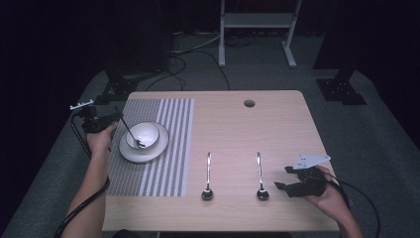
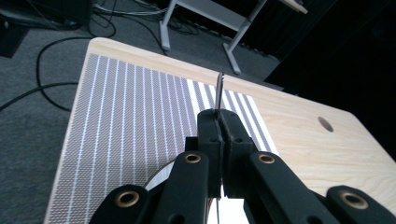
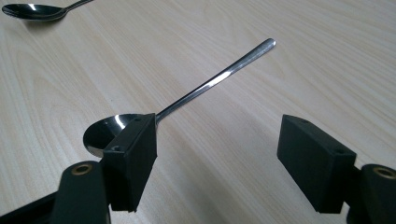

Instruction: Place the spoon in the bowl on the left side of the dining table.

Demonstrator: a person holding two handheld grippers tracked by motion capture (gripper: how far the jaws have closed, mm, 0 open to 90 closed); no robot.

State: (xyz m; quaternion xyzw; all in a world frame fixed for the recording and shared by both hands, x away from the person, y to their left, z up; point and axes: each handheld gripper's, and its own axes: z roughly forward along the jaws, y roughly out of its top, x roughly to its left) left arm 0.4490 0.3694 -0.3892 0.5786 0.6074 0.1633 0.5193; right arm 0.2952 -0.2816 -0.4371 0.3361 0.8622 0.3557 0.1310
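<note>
My left gripper [image 1: 117, 118] hovers at the table's left edge, shut on the handle of a metal spoon [image 1: 131, 133]. That spoon slants down into a white bowl [image 1: 148, 132], which stands on a white plate [image 1: 157, 150]. In the left gripper view the jaws [image 2: 218, 117] are pressed together and the spoon handle [image 2: 220, 86] sticks up from between them. Two more spoons lie on the bare wood, the left spoon [image 1: 208, 174] and the right spoon [image 1: 259, 173]. My right gripper [image 1: 283, 177] stands open just right of the right spoon's bowl. In the right gripper view [image 3: 222, 140] this spoon [image 3: 210, 84] lies past the left jaw.
A grey striped placemat [image 1: 168, 163] covers the table's left part under the plate. A round cable hole [image 1: 249, 103] sits near the far edge. Behind the table are cables [image 1: 178, 64] on the floor and a white frame [image 1: 257, 22].
</note>
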